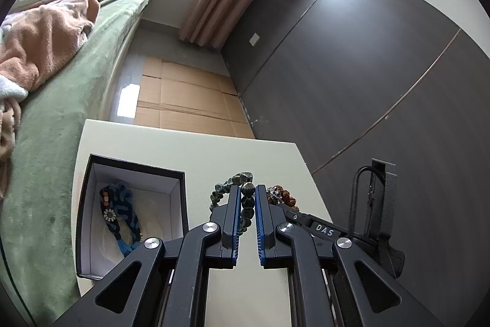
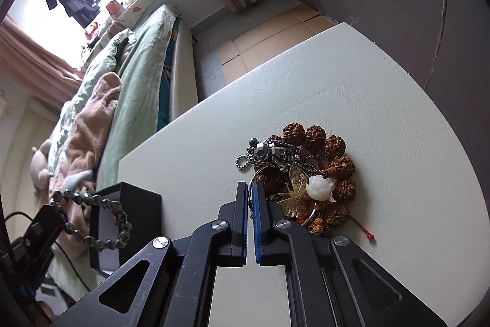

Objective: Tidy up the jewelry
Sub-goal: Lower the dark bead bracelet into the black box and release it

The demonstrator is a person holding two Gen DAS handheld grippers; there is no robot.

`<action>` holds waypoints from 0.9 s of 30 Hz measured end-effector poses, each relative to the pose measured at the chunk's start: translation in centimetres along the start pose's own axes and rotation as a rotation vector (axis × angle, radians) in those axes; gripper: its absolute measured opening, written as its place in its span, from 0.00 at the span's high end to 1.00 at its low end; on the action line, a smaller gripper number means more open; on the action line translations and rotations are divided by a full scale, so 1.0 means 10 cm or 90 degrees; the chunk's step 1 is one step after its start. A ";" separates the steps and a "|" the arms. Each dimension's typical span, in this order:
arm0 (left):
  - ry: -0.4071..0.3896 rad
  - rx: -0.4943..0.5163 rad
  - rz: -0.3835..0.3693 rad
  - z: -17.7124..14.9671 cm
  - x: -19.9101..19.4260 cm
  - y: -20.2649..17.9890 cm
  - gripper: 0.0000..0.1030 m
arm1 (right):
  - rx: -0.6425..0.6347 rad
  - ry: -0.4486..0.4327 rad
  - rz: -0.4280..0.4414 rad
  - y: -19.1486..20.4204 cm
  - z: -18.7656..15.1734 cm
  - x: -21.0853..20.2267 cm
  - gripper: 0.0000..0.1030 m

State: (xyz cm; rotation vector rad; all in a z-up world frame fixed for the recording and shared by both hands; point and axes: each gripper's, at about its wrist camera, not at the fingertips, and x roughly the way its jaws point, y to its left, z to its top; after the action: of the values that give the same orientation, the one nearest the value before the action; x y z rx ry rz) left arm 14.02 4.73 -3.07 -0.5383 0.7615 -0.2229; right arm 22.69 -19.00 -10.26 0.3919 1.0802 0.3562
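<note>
My left gripper [image 1: 247, 189] is shut on a dark green bead bracelet [image 1: 235, 178], held above the white table [image 1: 245, 149] just right of an open black box [image 1: 137, 164]. A blue braided bracelet [image 1: 118, 213] lies inside that box. In the right wrist view, the same bead bracelet [image 2: 92, 219] dangles from the left gripper [image 2: 62, 212] by the box [image 2: 134, 201]. My right gripper [image 2: 251, 189] is shut on the thin gold hoop [image 2: 253, 177] at the left edge of a jewelry pile. The pile holds brown seed beads [image 2: 337, 149], a silver ball chain [image 2: 272, 152] and a white carved flower [image 2: 320, 187].
A bed with a green cover [image 1: 61, 118] runs along the table's left side. Flattened cardboard [image 1: 190, 94] covers the floor beyond the table's far edge. Dark wall panels [image 1: 352, 66] stand to the right. Bare tabletop [image 2: 382, 88] spreads behind the pile.
</note>
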 end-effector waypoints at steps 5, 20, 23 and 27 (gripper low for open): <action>-0.017 0.002 0.001 -0.01 -0.13 -0.01 0.91 | 0.055 -0.017 0.103 -0.11 0.00 -0.20 0.96; -0.061 -0.033 0.058 0.07 -0.43 0.30 0.91 | 0.069 -0.023 0.311 0.22 -0.12 -0.32 0.96; -0.061 -0.044 0.069 0.12 -0.43 0.36 0.89 | 0.051 -0.018 0.334 0.39 -0.15 -0.28 0.96; -0.063 -0.085 0.072 0.12 -0.46 0.49 0.27 | 0.023 -0.008 0.361 0.66 -0.21 -0.22 0.96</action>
State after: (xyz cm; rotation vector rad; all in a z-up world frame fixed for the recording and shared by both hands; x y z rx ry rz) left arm 11.58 11.03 -2.23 -0.6259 0.7106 -0.0411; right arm 19.30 -13.94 -6.32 0.7328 0.9510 0.8353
